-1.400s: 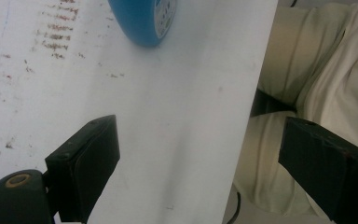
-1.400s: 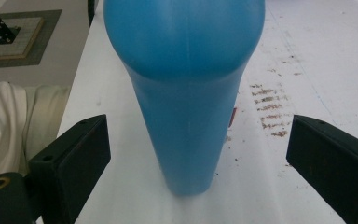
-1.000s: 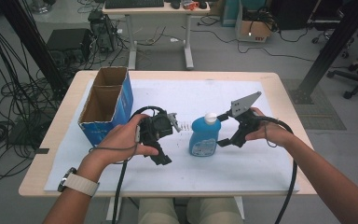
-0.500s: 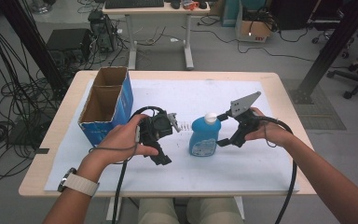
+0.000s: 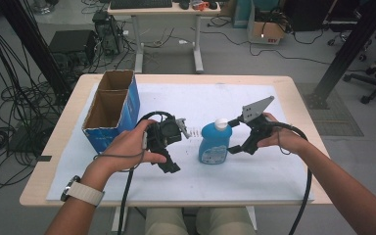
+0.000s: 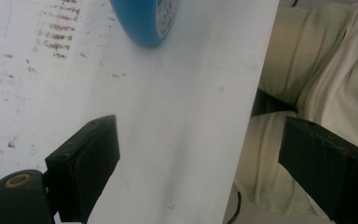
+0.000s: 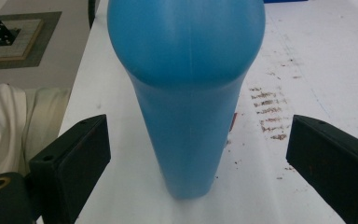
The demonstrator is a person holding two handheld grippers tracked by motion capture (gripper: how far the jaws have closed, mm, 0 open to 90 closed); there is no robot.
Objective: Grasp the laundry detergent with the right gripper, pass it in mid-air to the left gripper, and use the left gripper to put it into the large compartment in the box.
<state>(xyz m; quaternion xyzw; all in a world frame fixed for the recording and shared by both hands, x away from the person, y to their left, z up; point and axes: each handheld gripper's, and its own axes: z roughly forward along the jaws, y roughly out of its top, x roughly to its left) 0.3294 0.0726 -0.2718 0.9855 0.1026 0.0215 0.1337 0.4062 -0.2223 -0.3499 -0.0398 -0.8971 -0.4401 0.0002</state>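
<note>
You are holding the right gripper [image 5: 233, 136] just beside the blue bottle [image 5: 215, 143], which is standing upright on the white sheet [image 5: 254, 176] near the middle of the table [image 5: 296, 88], its white cap [image 5: 221, 123] on top. In the right gripper view the bottle [image 7: 186, 93] is sitting between the two black jaws, and both jaws are standing wide apart with clear gaps on either side, so the pads are not pressing on it. Your left gripper [image 5: 171, 147] is hovering on the other side of the bottle, close to it but apart from it, with your left hand [image 5: 127, 147] wrapped around its body. In the left gripper view its jaws are also spread wide with nothing between them; they are looking down over the white sheet [image 6: 168, 116] toward the near table edge, where your light trousers [image 6: 317, 56] are showing, and a rounded part of the bottle [image 6: 144, 21] is sitting at the top of that view, well beyond the jaw tips. An open cardboard box [image 5: 110, 110] with blue sides is standing at the left of the sheet, beside your left hand. Brown smudges are marking the sheet [image 7: 270, 107] near the bottle's foot.
</note>
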